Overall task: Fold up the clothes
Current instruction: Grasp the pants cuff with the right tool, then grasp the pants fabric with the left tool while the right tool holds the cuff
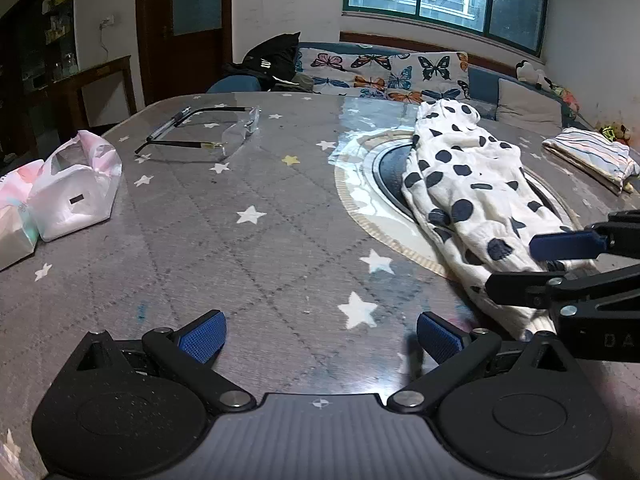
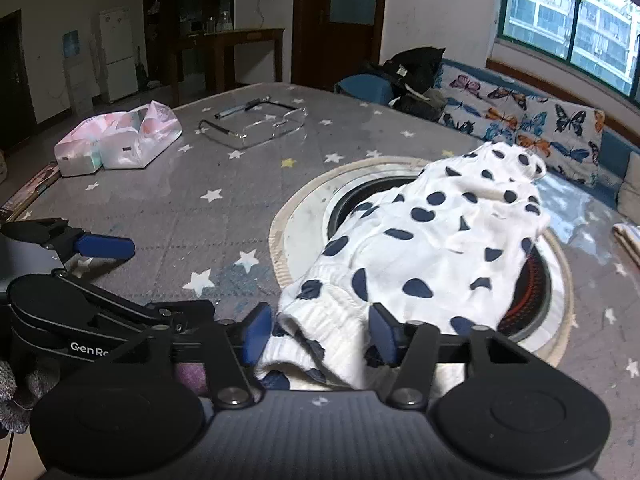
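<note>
the spotted garment is seen bunched on the table, draped over a round inset ring; it is judged light, soft and floppy, best taken at the thicker ribbed hem nearest the right gripper, whose jaws are spread on either side of that hem without pinching it. the left gripper is held spread above bare table, nothing between its jaws. the garment's sleeves and true shape are hidden in the folds, and its near edge is cut off behind the right gripper's body.
</note>
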`<act>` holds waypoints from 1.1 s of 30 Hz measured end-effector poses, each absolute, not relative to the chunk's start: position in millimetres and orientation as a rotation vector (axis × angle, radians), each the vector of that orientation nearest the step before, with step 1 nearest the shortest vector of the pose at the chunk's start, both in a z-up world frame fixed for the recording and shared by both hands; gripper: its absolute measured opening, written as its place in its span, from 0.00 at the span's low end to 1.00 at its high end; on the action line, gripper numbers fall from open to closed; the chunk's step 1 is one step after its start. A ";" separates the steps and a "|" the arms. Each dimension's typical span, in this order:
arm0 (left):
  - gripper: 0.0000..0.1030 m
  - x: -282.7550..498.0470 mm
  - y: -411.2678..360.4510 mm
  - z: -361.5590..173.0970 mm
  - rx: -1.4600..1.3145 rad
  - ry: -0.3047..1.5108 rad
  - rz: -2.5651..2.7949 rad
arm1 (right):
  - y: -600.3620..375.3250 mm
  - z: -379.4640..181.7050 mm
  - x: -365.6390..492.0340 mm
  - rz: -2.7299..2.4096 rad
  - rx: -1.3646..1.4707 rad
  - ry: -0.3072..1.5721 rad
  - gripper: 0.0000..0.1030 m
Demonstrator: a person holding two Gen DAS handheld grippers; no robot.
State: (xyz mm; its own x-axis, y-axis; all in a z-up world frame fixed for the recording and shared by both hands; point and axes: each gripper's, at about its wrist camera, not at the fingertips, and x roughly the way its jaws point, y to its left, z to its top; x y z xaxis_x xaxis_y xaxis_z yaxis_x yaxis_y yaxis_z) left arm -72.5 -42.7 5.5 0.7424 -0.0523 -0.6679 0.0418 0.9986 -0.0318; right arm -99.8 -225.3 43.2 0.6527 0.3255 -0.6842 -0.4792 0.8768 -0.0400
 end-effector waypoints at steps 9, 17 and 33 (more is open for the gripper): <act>1.00 -70.6 -41.6 10.1 -0.032 0.725 -0.052 | -250.2 51.8 -99.5 0.470 -0.075 0.706 0.19; 1.00 -68.7 -57.2 25.4 -0.077 0.697 -0.134 | -298.8 64.1 -100.1 0.437 0.163 0.669 0.16; 0.99 -62.8 -57.3 21.7 -0.092 0.716 -0.128 | -282.3 48.5 -91.6 0.496 0.180 0.761 0.24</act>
State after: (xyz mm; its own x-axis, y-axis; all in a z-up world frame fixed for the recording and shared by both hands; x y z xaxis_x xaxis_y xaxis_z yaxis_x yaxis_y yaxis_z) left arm -62.8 -57.3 21.7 0.7474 -0.1481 -0.6477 0.0854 0.9882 -0.1275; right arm -91.6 -282.3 48.5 0.6161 0.4915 -0.6155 -0.3643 0.8706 0.3306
